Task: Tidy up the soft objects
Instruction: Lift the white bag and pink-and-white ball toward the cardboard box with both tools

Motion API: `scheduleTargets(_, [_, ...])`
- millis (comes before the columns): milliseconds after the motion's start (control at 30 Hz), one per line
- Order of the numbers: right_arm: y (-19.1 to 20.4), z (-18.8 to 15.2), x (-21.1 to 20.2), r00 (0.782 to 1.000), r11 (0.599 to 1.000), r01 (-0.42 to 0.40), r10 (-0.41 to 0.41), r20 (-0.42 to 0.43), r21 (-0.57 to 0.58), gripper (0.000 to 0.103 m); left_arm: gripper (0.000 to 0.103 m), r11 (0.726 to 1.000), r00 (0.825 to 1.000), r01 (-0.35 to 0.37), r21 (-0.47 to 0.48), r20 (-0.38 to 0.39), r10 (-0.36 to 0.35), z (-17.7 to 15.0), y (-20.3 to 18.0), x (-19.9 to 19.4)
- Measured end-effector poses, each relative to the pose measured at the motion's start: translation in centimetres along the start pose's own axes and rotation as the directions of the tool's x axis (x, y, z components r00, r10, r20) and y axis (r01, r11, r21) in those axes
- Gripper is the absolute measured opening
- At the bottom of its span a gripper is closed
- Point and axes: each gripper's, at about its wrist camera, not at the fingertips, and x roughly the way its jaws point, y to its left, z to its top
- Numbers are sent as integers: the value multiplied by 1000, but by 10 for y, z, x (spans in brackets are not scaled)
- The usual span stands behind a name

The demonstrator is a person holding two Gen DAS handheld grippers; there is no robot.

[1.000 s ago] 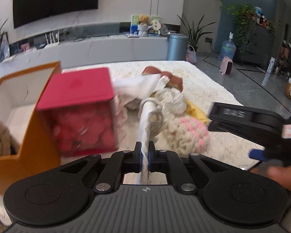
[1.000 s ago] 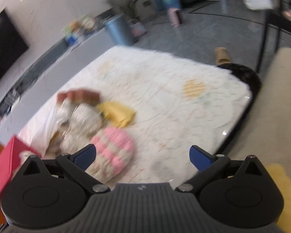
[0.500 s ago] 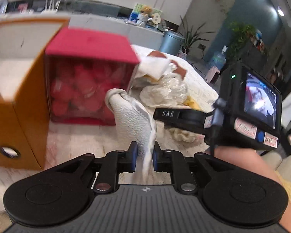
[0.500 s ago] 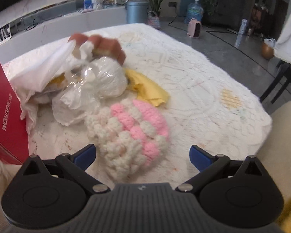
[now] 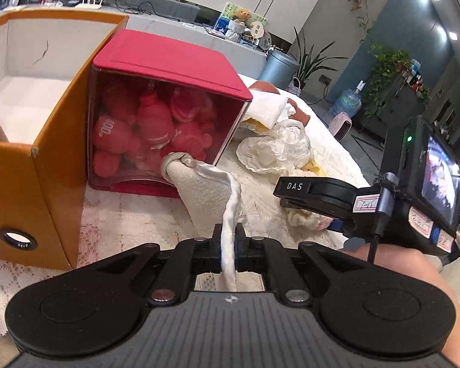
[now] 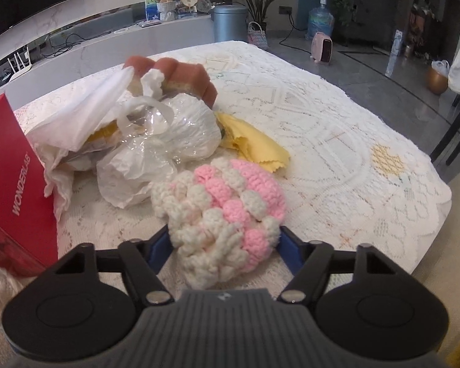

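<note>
My left gripper [image 5: 228,239] is shut on a white cloth with a satin edge [image 5: 205,187], held above the lace tablecloth in front of the red box [image 5: 165,61]. An open orange box [image 5: 55,141] stands to the left of the cloth. My right gripper [image 6: 224,242] is open, with its blue pads on either side of a pink and white crocheted hat [image 6: 220,202] that lies on the table. The right gripper also shows in the left wrist view [image 5: 319,190], over the hat [image 5: 303,217].
Behind the hat lie a clear plastic bag [image 6: 165,135], a yellow cloth [image 6: 254,147], white tissue [image 6: 86,116] and a brown sponge [image 6: 184,73]. The red box [image 6: 12,165] holds red plush toys. The table edge [image 6: 429,214] is at the right.
The left gripper has carried the white cloth left and back, toward the boxes. The right gripper has moved down and forward until its open fingers flank the crocheted hat.
</note>
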Motion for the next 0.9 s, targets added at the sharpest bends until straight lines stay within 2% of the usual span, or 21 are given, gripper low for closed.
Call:
scheduleTargets(200, [-11,-2,-23,999,997,-38,36,22,73,61,6,998,1000,-22,53,19,21,-1,-14,-7])
scheduleTargets(333, [-26,3,-47,995,991,-73,65,75,111,61,6,1000,1000,30,0,1,-30,9,-15,-22])
scheduleTargets(433, [-33,7,-68,987,986,-125,113,112,106,61,6,997,996,78,-6,54,-77,20,-17,-48])
scheduleTargets(567, [-38,12,-96,966,970,-215,195,171,111,61,6,992,982,122,-10,144,-120,34,-16,-90])
scheduleTargets(633, [-42,15,-110,944,950,-283,252,212,133,61,6,985,970,166,-37,185,-156,43,-10,-110])
scheduleTargets(733, [-50,20,-131,892,896,-415,365,267,161,61,6,976,952,199,-84,255,-172,54,9,-143])
scheduleTargets(900, [-42,23,-170,828,859,-504,452,332,86,61,7,977,928,161,-140,359,-102,66,44,-181])
